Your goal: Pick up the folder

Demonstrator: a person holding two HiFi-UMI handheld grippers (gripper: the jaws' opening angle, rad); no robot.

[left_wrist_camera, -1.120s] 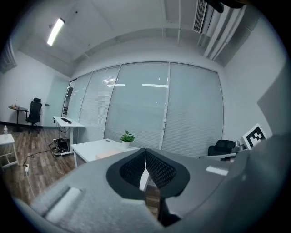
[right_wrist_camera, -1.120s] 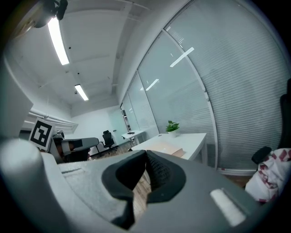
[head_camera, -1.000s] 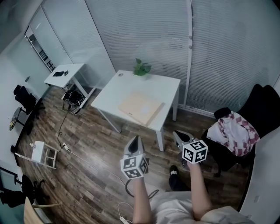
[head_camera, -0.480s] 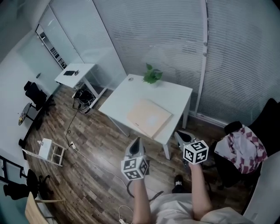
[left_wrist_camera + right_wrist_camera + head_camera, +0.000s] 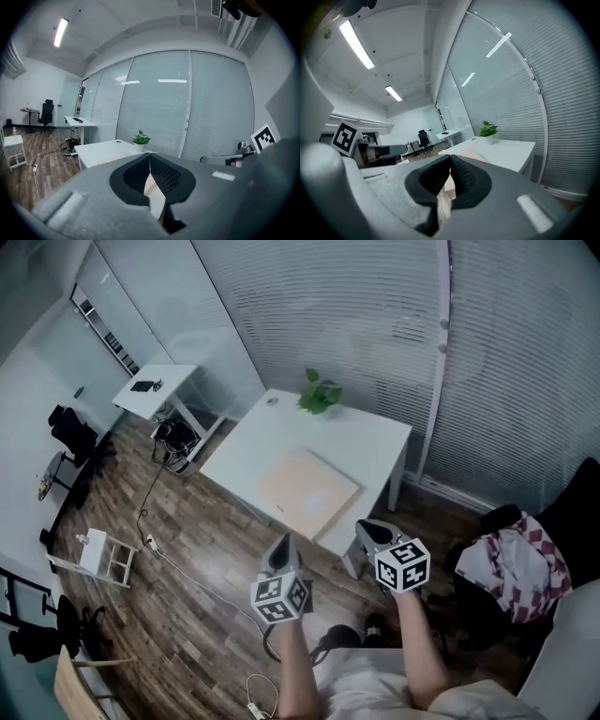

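A flat beige folder (image 5: 307, 489) lies on the white table (image 5: 366, 442), near its front edge. My left gripper (image 5: 284, 546) and right gripper (image 5: 364, 530) hang over the wood floor just short of that edge, side by side, both shut with nothing held. In the left gripper view the gripper (image 5: 149, 155) has its jaws closed tip to tip, with the table (image 5: 101, 151) ahead. In the right gripper view the gripper (image 5: 450, 157) is closed too, and the folder (image 5: 476, 154) shows as a pale slab beyond it.
A small potted plant (image 5: 319, 393) stands at the table's far edge by the blinds. A smaller desk (image 5: 155, 387) is at the back left, a white rack (image 5: 101, 557) and cables on the floor at left. A black chair with a checked cloth (image 5: 514, 557) sits at right.
Both grippers have come closer to the table's front edge, so table and folder look larger and nearer. Both sets of jaws stayed shut.
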